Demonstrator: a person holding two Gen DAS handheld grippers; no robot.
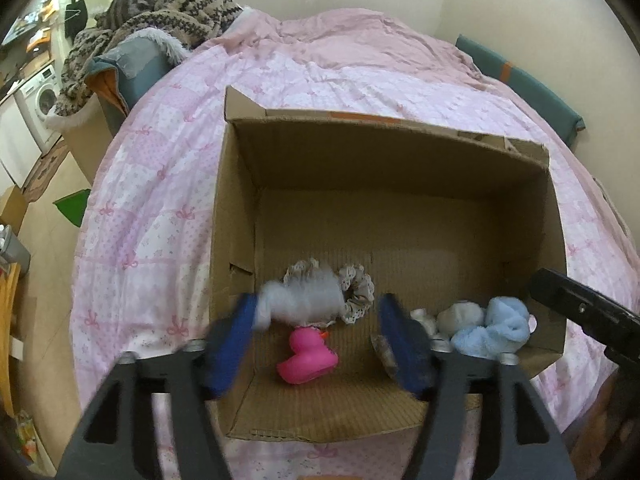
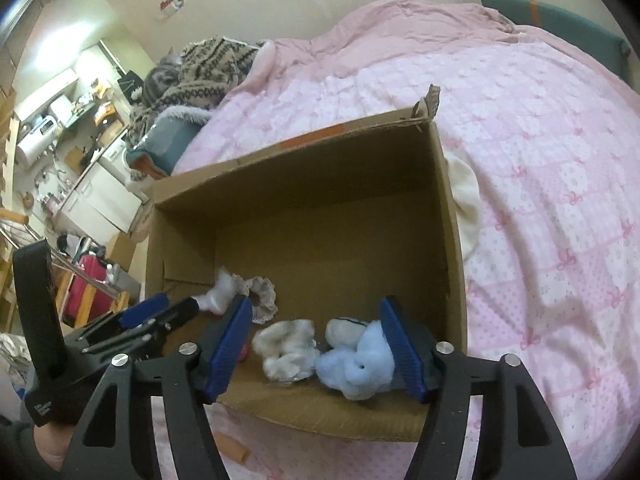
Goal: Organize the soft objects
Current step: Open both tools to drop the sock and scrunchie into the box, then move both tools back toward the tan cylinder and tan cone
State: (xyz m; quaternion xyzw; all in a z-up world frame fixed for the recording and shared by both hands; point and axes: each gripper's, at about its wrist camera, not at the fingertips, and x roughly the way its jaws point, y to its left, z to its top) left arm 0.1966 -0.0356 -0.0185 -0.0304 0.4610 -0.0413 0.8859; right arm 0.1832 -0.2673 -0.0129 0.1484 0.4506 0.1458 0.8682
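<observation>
An open cardboard box (image 1: 384, 152) sits on the pink bed. Inside lie a pink rubber duck (image 1: 306, 358), a lace scrunchie (image 1: 358, 294), a cream plush (image 2: 286, 346) and a light blue plush (image 2: 358, 362). A white fluffy object (image 1: 302, 300), blurred, is between the fingers of my left gripper (image 1: 318, 334), which is open above the box's near left corner. My right gripper (image 2: 316, 340) is open over the near right corner, just above both plushes. The left gripper also shows in the right wrist view (image 2: 160, 316).
The box rests on a pink quilt (image 1: 160, 200). A cream cloth (image 2: 466, 200) lies against the box's right wall. A patterned blanket pile (image 1: 176, 8) sits at the bed's far left. An orange tube (image 2: 232, 446) lies in front of the box.
</observation>
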